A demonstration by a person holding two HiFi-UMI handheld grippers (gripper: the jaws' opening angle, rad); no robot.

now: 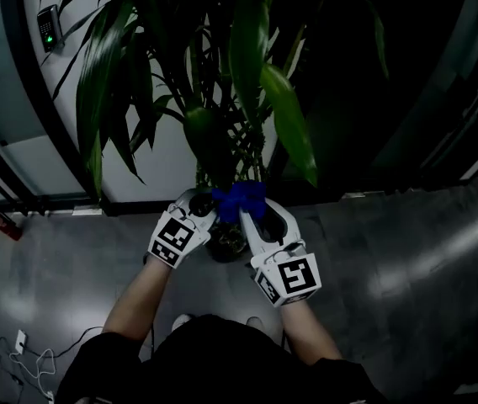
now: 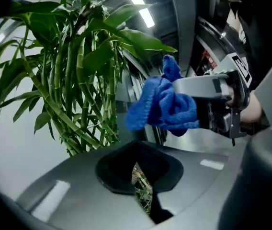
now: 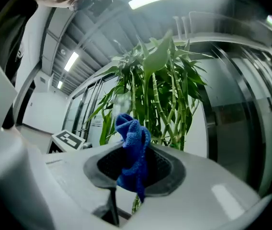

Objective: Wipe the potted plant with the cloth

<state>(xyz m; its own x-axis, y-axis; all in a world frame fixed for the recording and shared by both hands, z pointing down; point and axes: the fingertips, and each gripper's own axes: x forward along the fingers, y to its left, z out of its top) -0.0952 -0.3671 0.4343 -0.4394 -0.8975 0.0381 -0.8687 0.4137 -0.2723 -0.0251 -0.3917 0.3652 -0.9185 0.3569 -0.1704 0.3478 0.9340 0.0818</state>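
Step in hand: approach; wiping appears not yet begun. The right gripper (image 3: 133, 170) clamps the blue cloth (image 3: 132, 147) near the potted plant (image 1: 222, 99), which stands at the far edge of the floor (image 1: 407, 251). The left gripper (image 2: 138, 170) is closed and empty. The next move probably calls for pressing the cloth onto a leaf.

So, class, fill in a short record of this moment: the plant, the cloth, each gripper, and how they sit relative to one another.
plant: tall potted plant, long green leaves, cane-like stems, on a grey floor
cloth: blue cloth, bunched up, close to the stems
right gripper: fingers closed on the cloth
left gripper: fingers almost together, holding nothing, just beside the cloth
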